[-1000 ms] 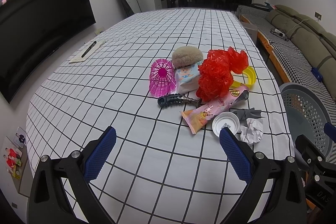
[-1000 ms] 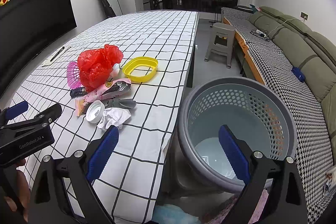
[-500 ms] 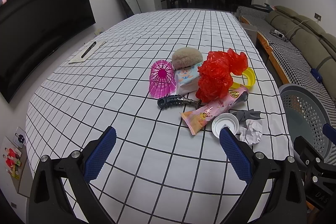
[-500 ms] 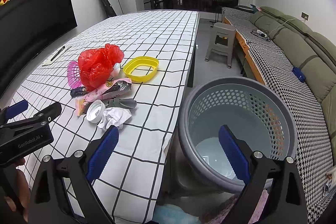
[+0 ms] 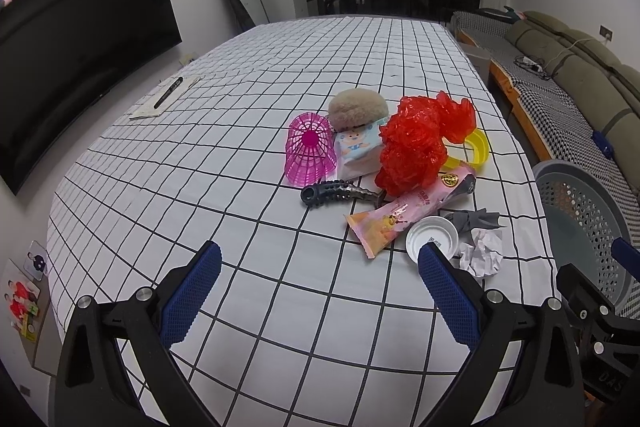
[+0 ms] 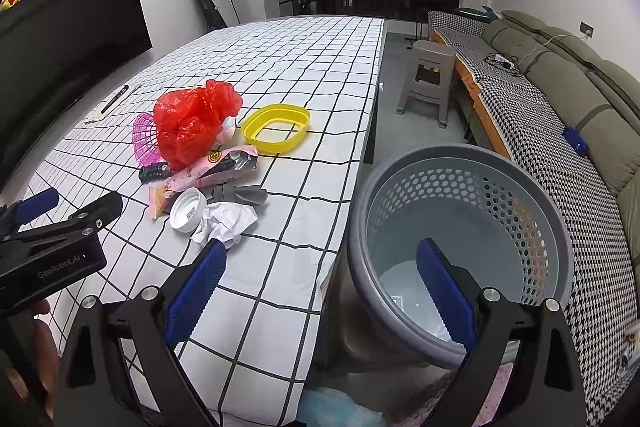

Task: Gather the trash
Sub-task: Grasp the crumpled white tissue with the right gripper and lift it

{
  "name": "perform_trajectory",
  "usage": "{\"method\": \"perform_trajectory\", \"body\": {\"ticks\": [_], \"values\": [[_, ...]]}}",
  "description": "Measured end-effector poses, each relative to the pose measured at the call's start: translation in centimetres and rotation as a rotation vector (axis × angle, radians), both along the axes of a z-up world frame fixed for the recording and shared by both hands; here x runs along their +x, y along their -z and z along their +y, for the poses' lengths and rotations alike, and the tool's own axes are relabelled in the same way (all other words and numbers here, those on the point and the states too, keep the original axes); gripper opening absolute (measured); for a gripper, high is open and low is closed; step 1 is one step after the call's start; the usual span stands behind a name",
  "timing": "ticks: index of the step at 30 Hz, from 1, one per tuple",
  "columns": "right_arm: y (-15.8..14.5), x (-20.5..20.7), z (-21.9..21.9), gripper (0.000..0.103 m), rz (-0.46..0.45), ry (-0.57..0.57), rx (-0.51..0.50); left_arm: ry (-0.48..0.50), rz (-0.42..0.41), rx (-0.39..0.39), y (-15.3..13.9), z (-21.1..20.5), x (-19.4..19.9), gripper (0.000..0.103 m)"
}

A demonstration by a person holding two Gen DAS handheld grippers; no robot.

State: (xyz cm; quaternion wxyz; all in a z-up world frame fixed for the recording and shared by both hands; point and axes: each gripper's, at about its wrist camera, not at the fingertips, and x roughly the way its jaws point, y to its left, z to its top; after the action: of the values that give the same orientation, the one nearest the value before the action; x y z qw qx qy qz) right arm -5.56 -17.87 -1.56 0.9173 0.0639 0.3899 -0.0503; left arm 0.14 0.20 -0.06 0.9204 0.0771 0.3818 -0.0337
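Trash is lying clustered on the checked worktop (image 5: pixel 256 131), ahead of the left claw (image 5: pixel 318 293), whose blue pads are being held wide apart above the cloth with nothing between them. A crumpled paper ball (image 5: pixel 482 253) and white lid (image 5: pixel 432 239) are sitting just beyond its right pad; a pink wrapper (image 5: pixel 404 213) and red plastic bag (image 5: pixel 416 147) are lying farther ahead. The right claw (image 6: pixel 318 287), also spread and empty, is being held over the grey perforated basket (image 6: pixel 516 203) beside the worktop edge.
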Motion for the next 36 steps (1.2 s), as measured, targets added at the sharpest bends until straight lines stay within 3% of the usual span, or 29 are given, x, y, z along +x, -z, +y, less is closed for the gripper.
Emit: {"method": "perform_trajectory", "body": {"ticks": [16, 31, 36], "values": [[1.9, 3.7, 2.8, 0.092, 0.083, -0.15, 0.026, -0.062, 0.029, 0.008, 1.5, 3.0, 1.6, 0.097], [3.3, 7.3, 3.9, 0.091, 0.132, -0.175, 0.02, -0.072, 0.071, 0.009, 3.1, 3.7, 2.6, 0.097], [3.4, 7.4, 4.3, 0.07, 0.144, -0.195, 0.009, -0.061, 0.079, -0.005, 3.2, 3.5, 2.6, 0.097]]}}
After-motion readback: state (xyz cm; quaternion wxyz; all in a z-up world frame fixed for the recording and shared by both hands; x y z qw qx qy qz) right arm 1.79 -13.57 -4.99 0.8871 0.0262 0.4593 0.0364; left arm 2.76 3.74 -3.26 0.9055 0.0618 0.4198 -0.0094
